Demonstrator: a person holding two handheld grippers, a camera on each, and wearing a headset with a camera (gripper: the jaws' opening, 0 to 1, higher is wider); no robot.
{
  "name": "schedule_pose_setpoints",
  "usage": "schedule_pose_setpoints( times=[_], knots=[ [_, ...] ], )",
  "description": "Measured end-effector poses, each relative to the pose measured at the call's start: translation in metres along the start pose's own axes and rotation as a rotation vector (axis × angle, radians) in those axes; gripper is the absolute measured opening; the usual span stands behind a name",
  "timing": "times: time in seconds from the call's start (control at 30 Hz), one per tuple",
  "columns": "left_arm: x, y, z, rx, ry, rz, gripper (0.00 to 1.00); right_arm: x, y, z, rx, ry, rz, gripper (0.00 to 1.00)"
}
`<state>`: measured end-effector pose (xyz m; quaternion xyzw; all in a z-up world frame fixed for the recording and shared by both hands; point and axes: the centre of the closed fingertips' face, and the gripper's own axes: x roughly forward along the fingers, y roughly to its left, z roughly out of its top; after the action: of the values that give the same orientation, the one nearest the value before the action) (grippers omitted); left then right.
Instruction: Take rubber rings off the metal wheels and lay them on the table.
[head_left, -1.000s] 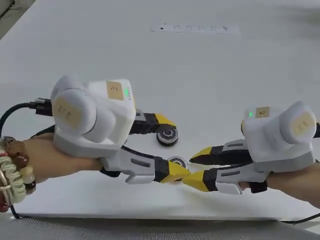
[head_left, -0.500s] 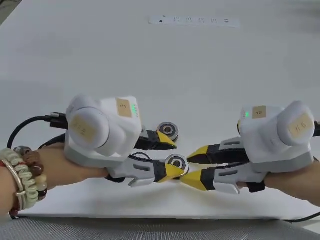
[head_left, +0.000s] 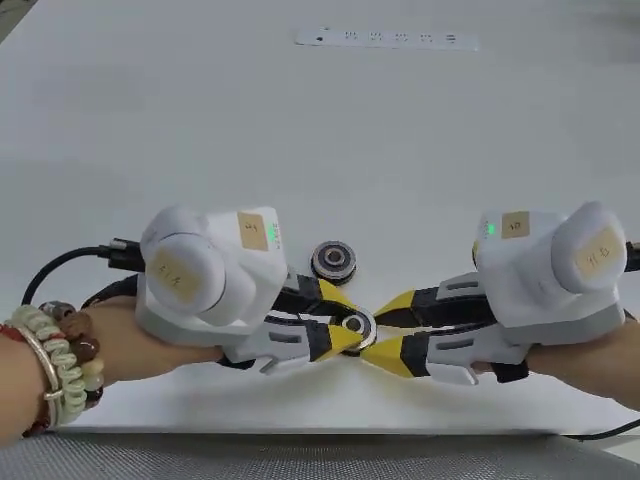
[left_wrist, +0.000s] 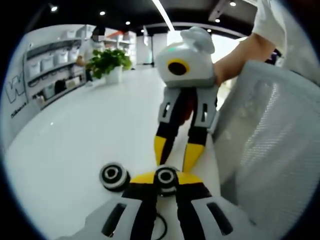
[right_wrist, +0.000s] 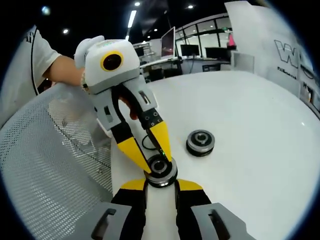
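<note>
While the two grippers meet nose to nose low in the middle of the head view, the left gripper (head_left: 348, 322) comes in from the left side of the frame and the right gripper (head_left: 372, 336) from the right, each held in a hand over the near edge of the white desk (head_left: 300, 150). Between their yellow tips sits a small metal wheel (head_left: 353, 325). At the bottom centre of the left gripper view, that gripper's own jaws lie against the wheel on both sides, pinching it. The right gripper's jaws stand spread about as wide as the wheel. In the right gripper view their tips flank its lower edge at the bottom centre of the frame. Whether they press on it I cannot tell. From that view the left gripper slants down from the upper left, its two yellow tips converging on the top of the same wheel. A second wheel (head_left: 333, 259) lies flat on the desk just above the held one in the head view, apart from both grippers. In the right gripper view it shows right of centre, with its dark rubber ring (right_wrist: 200, 152) on the rim. A white power strip (head_left: 385, 38) lies near the top edge of the head view. Beaded bracelets (head_left: 50, 350) circle the wrist at the lower left. A grey mesh chair (left_wrist: 270, 150) takes up the right side of the left gripper view, and a potted plant (left_wrist: 107, 60) stands at its upper left.
</note>
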<state>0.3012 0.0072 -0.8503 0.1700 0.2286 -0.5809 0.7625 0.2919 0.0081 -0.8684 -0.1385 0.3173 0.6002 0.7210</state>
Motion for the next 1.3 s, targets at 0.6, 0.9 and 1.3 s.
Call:
schedule_pose_setpoints(
  times=[0.6,0.9,1.3],
  knots=[
    [-0.0027,-0.0004,0.0002,-0.010,-0.042,0.004,0.15,-0.0027,-0.0021,-0.0036,-0.011,0.020,-0.028,0.05],
    [-0.0028,0.0003,0.0002,-0.004,-0.039,0.004,0.15,-0.0024,-0.0032,-0.0041,-0.006,0.024,-0.039,0.02],
    [-0.0020,0.0005,0.0002,0.008,-0.046,0.009,0.15,-0.0032,-0.0075,-0.0046,0.163,-0.011,-0.055,0.00]
  ],
)
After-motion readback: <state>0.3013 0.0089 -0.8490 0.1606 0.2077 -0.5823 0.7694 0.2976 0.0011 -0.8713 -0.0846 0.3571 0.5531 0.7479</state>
